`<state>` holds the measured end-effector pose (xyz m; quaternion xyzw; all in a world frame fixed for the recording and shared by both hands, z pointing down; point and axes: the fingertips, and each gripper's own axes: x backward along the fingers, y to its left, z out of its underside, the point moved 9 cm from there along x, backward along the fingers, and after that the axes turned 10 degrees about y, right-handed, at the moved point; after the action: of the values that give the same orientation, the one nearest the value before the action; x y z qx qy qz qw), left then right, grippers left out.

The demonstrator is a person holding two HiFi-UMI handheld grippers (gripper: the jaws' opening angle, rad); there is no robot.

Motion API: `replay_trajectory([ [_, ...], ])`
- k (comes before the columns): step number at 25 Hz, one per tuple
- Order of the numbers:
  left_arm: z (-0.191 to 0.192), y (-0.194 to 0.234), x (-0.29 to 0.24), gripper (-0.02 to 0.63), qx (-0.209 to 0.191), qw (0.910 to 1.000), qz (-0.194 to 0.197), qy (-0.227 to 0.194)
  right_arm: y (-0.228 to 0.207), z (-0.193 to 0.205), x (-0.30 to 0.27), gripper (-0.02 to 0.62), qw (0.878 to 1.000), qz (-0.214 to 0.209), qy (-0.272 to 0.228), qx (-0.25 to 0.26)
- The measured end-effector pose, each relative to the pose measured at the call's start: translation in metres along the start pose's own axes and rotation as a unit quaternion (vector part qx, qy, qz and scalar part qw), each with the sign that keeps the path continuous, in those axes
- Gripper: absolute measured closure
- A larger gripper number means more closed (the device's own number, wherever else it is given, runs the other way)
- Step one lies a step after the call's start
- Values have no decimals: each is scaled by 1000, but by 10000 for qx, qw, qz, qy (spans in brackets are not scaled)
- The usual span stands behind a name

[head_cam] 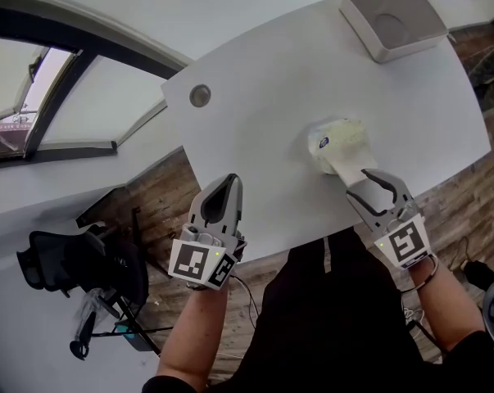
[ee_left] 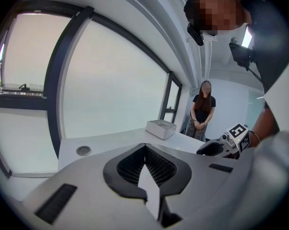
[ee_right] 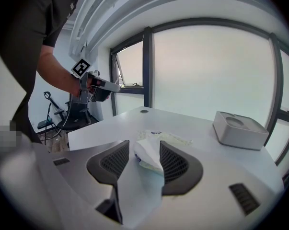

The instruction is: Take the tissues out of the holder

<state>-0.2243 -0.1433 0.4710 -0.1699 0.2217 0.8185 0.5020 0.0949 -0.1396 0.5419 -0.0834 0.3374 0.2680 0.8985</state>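
- Tissues (head_cam: 338,143), a soft pale pack with a small blue mark at its far end, lie flat on the white counter (head_cam: 263,88) at centre right of the head view.
- Holder (head_cam: 392,19): the grey box sits at the upper right of that view, well apart from the pack. Nothing shows sticking out of it.
- Right gripper (head_cam: 357,180) reaches in from the lower right with its jaws spread wide. The near end of the pack sits between them, and in the right gripper view the pads flank it without visibly pinching it, so the pack looks let go.
- Left gripper (head_cam: 226,185) hangs at the lower left, just off the counter's edge. Its jaws are closed together with nothing between them.
- Step in hand, as I judge it: the release after set-down. With the pack out of the holder and resting on the counter, the task looks all but done.
- Next move calls for drawing the right gripper straight back toward the lower edge of the frame, jaws wide, so neither pad drags the pack. The loose wrapper could catch on a ribbed pad and slide along with it.
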Motion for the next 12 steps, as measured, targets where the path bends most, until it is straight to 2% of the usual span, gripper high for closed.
replay_trajectory([
  [12, 14, 8, -5, 603, 138, 9997, -105, 163, -4, 13, -20, 417, 9996, -68, 203, -172],
])
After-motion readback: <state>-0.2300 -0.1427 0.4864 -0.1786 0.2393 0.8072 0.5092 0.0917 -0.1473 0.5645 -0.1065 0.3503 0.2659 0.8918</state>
